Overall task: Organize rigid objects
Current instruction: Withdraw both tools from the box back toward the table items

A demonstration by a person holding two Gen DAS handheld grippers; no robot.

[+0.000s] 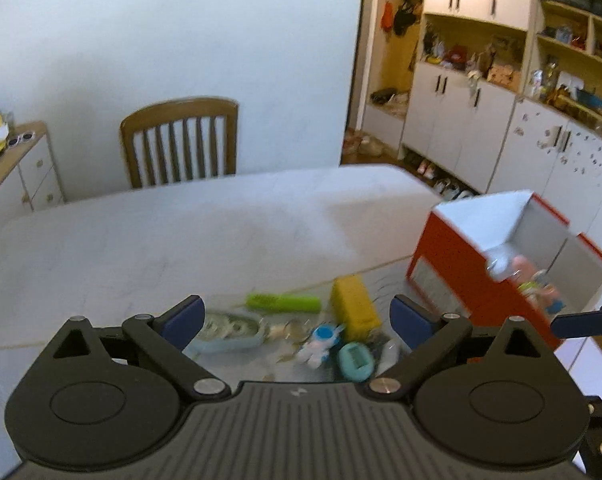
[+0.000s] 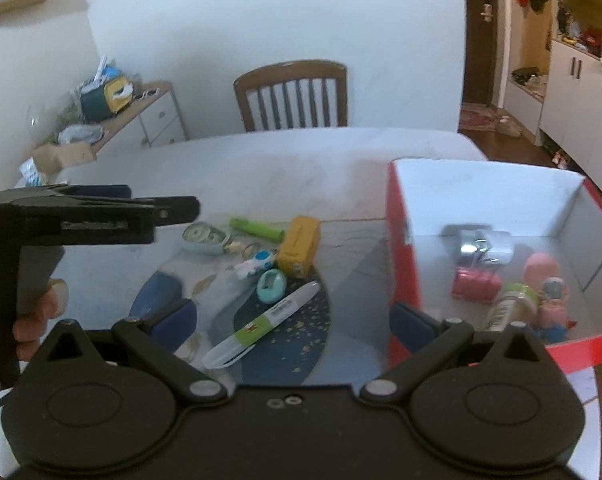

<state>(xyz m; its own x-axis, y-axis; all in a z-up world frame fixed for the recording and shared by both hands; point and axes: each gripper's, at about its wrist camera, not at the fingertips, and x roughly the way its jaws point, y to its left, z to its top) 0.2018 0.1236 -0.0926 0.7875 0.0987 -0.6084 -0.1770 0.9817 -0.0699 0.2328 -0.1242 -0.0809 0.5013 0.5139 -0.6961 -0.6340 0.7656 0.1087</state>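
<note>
Both the left claw (image 1: 297, 322) and the right claw (image 2: 293, 322) stand wide apart, holding nothing. Small toys, among them a yellow block (image 2: 299, 246) and a marker (image 2: 267, 322), lie mid-frame on the table (image 2: 301, 160); the red box (image 2: 397, 240) stands at right

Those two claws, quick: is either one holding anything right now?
Left claw: open, holding nothing, above the loose toys.
Right claw: open, holding nothing, the marker pen lying below it.

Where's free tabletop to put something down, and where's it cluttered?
Free: the white table between the chair and the toy pile, also left of the red box. Crowded: around the yellow block, green tube and marker; the box floor is half full.
</note>
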